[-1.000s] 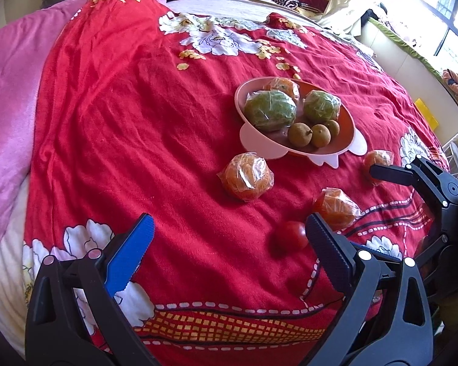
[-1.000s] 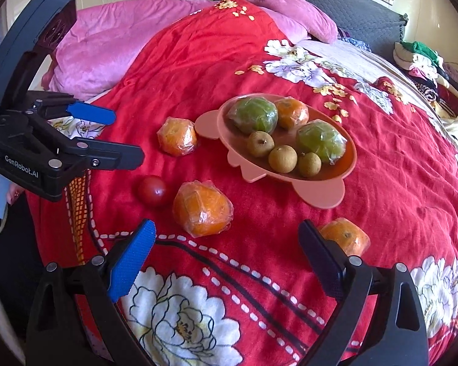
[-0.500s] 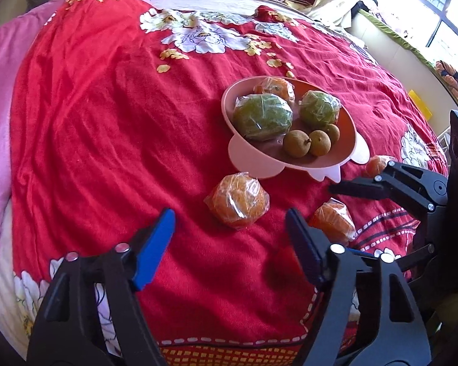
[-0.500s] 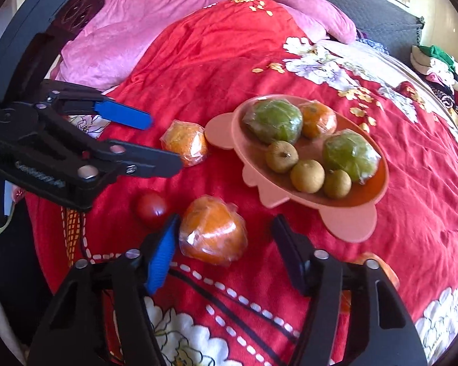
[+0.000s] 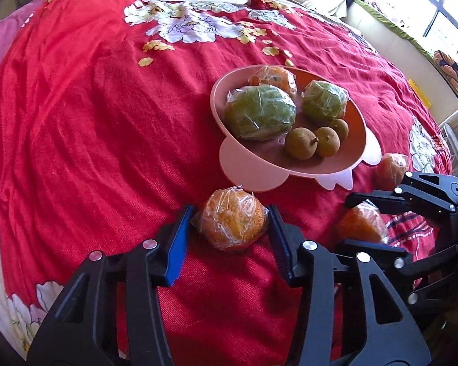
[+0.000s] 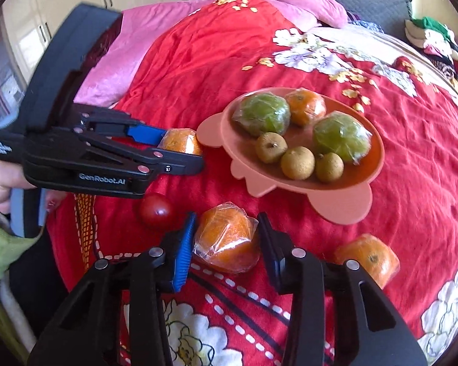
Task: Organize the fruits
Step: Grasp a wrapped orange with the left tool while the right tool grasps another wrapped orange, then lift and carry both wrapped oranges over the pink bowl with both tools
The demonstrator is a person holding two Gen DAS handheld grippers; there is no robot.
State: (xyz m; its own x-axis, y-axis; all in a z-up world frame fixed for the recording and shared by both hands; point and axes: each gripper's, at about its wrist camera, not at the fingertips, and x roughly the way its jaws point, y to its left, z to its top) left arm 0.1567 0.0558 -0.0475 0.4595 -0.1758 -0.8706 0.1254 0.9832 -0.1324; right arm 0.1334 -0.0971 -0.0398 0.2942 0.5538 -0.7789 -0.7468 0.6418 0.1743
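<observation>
My left gripper [image 5: 229,225] is closing on a plastic-wrapped orange [image 5: 233,219] lying on the red bedspread, and both pads touch its wrap. My right gripper [image 6: 226,235] is closing the same way on a second wrapped orange [image 6: 226,241], which fills the gap between its pads. Just behind both stands a pink bowl [image 5: 244,170] holding two wrapped green fruits, one orange and three small brown fruits. Each gripper shows in the other's view: the left gripper [image 6: 183,149] with its orange [image 6: 180,143], the right gripper [image 5: 345,221] with its orange [image 5: 358,225].
A small red tomato [image 6: 155,212] lies between the two grippers. Another wrapped orange [image 6: 369,259] rests right of the bowl [image 6: 259,183]. A pink blanket [image 6: 122,52] and pillows lie beyond, with clothes piled at the far side. A hand [image 6: 0,180] holds the left gripper.
Both grippers have come forward and down onto their oranges, and their wide jaws have narrowed until the pads touch the wraps. The fruit in the bowl has not moved.
</observation>
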